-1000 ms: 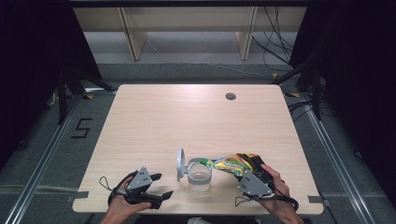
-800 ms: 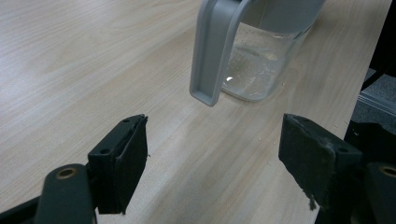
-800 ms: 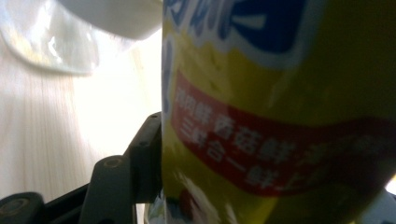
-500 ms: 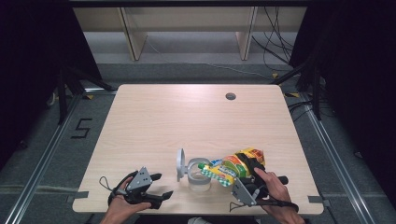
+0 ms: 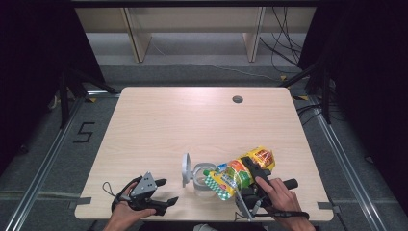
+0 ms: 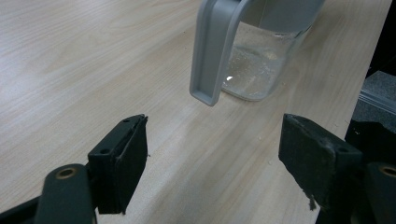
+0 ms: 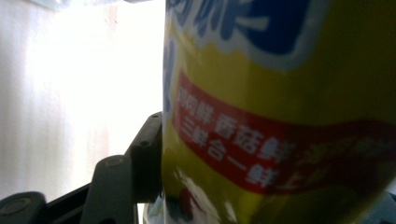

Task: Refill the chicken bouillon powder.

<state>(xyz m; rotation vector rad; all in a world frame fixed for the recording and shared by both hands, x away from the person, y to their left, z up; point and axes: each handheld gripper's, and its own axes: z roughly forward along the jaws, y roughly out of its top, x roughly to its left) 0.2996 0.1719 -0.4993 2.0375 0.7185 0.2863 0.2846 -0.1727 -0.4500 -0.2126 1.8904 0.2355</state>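
Table (image 5: 202, 120): a pale wood top with a small round hole (image 5: 237, 99) near its far right edge; the work sits close to the near edge.
Pouch (image 5: 238, 174): a yellow, green and red printed packet, tipped over with its lower end at the mouth of the jar; in the right gripper view its yellow face with a red band of print (image 7: 280, 154) lies right against the camera.
Jar (image 5: 202, 180): a clear container standing upright on the table near the near edge, between the two hands; in the left gripper view its glass base (image 6: 257, 70) holds a thin layer of pale grains.
Lid (image 5: 185, 169): a grey hinged lid standing open on the jar's left side; in the left gripper view its grey flap (image 6: 212, 51) hangs down in front of the glass.
Right gripper (image 5: 250, 175): held in the person's right hand (image 5: 279, 195), its jaws clamped on the pouch; one black jaw presses the packet's side in the right gripper view.
Left gripper (image 5: 166, 191): held in the left hand (image 5: 126, 211), resting low at the near edge, left of the jar; its jaws stand wide apart with nothing between them, only bare wood.
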